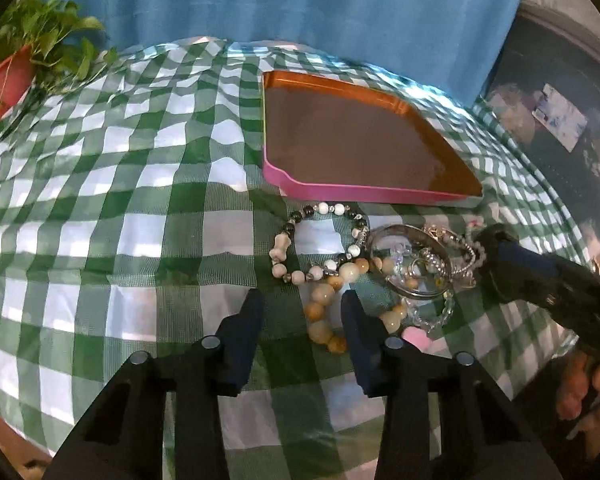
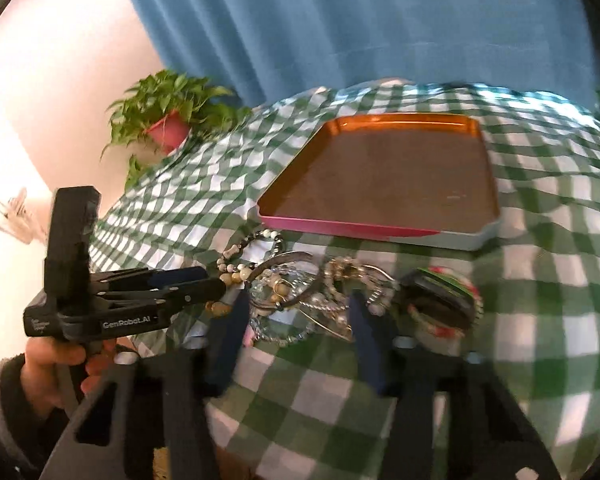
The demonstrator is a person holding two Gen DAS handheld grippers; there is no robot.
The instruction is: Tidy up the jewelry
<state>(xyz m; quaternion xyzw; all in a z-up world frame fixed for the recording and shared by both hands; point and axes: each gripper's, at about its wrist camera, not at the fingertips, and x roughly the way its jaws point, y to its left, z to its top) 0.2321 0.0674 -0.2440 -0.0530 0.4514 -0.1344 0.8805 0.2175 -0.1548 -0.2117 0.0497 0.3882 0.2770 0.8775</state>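
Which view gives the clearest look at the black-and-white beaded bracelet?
Left wrist: the black-and-white beaded bracelet lies as a full, sharp loop before the tray. Right wrist shows it small, foreshortened and blurred.

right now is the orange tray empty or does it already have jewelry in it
Empty. The tray shows only its bare brown floor in both views, and the jewelry pile lies on the checked cloth in front of it.
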